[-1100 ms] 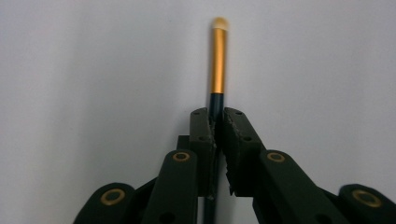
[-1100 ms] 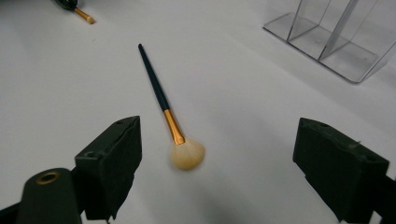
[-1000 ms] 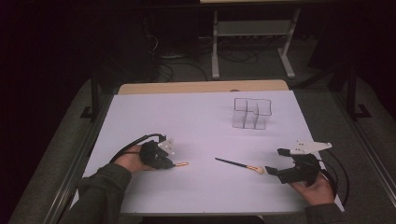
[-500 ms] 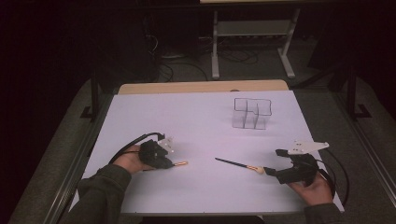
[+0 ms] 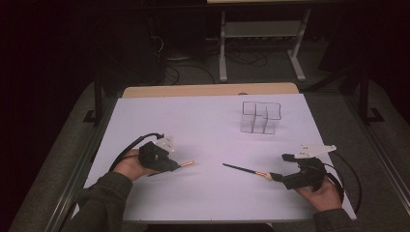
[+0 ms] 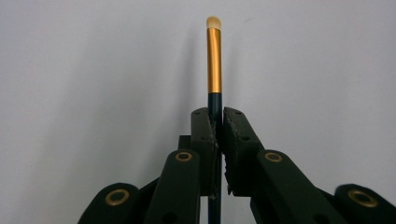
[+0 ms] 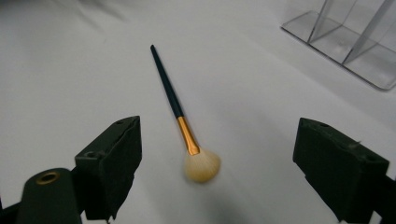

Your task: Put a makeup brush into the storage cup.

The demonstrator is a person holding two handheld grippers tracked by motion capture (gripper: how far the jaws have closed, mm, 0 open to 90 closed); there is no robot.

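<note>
High view: white table (image 5: 208, 121), dark floor (image 5: 58, 159) around, metal stand (image 5: 261, 43) behind

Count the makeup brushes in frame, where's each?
2. A slim brush is clamped in the left gripper, tip pointing right. A fluffy brush lies on the white table between the open jaws of the right gripper. None seen in the clear organizer.

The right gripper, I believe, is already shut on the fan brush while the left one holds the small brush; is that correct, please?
Not quite: in the right gripper view the right gripper stands open, and the fan brush lies untouched on the table. The left gripper does hold the small brush.
</note>
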